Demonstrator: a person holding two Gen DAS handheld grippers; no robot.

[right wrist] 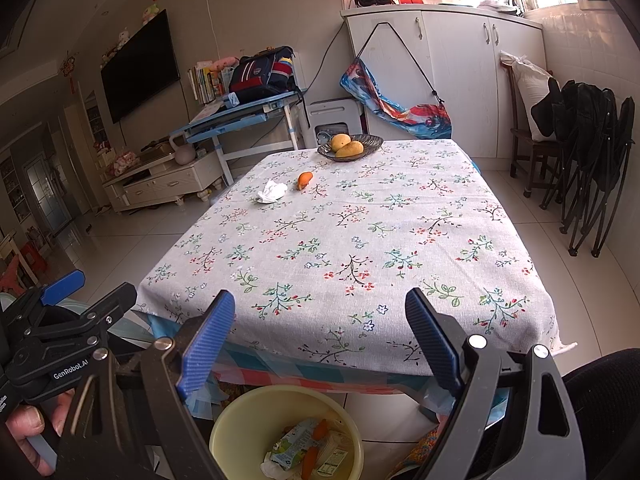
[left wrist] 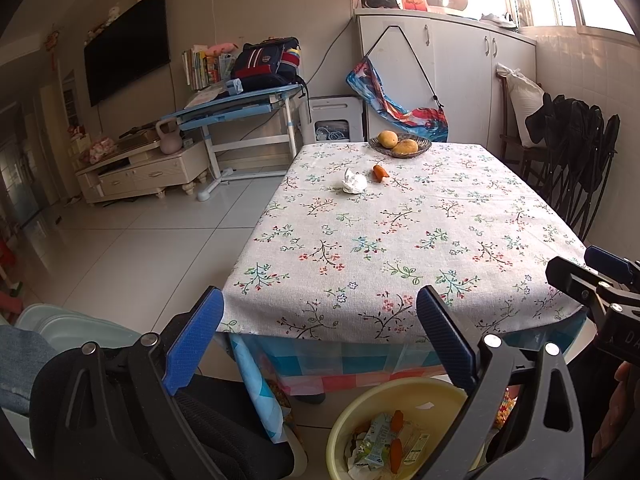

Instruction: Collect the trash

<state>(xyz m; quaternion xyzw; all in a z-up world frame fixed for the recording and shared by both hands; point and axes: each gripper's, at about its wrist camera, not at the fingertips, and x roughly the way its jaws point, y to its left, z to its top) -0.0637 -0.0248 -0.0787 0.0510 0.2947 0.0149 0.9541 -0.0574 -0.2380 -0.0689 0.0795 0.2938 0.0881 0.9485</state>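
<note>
Hanging over the near edge of the table (left wrist: 400, 240), the left gripper (left wrist: 320, 300) and the right gripper (right wrist: 320, 300) both stand with blue fingers spread wide and nothing between them. Below them on the floor sits a yellow bin (right wrist: 244, 420) already holding a crushed carton (right wrist: 294, 446), orange scraps and paper. Far across the flowered cloth lie a crumpled white tissue (left wrist: 355, 183) and, just beside it, an orange peel (left wrist: 380, 172), near a dark bowl (left wrist: 400, 146) with two yellow fruits. Only the left view catches the person's jeans (left wrist: 20, 364) and a pale blue lid by the chair; only the right view shows the hand (right wrist: 30, 432) gripping the left tool's handle.
</note>
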